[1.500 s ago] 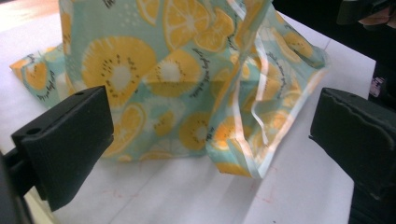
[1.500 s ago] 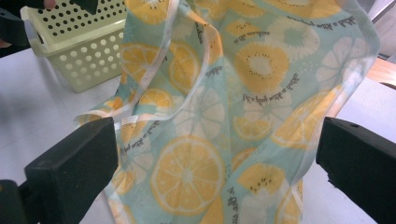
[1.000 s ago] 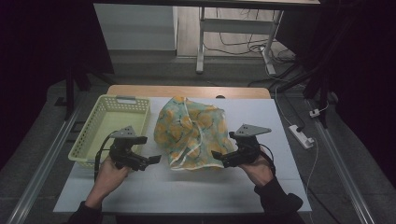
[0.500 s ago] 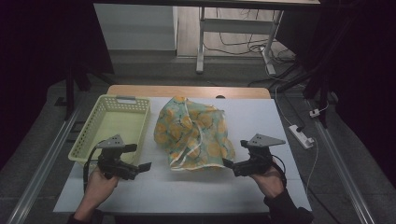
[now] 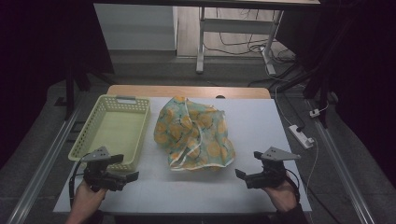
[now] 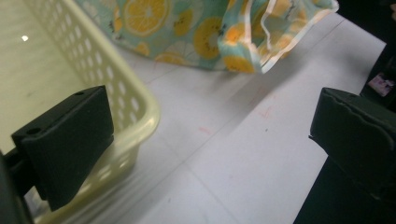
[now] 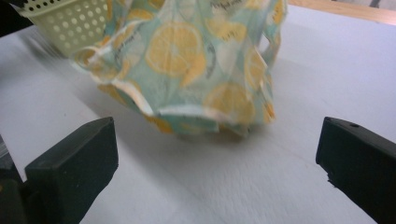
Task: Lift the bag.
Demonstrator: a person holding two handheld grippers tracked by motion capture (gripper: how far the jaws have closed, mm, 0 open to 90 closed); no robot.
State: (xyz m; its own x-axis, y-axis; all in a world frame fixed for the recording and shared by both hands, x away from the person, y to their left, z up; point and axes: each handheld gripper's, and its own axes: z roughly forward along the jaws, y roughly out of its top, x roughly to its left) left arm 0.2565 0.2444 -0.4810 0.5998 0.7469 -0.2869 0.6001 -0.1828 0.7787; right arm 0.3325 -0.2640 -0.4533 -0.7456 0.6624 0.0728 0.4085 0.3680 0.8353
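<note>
Both grippers' fingers gape wide, empty, the cloth (image 5: 194,134) lying apart ahead.

No text, label, brand, number or sign could be read in any of the views. The crumpled cloth (image 5: 195,135) at the middle of the table (image 5: 261,121) carried a print of orange and lemon slices, and in the right gripper view a few dark marks near the cloth's top edge (image 7: 223,5) were perhaps small printed lettering, but they were too blurred to make out. In the left gripper view, faint reddish marks on the table surface (image 6: 267,111) formed no legible character. The yellow basket (image 5: 88,135) at the table's left edge bore no visible marking.
</note>
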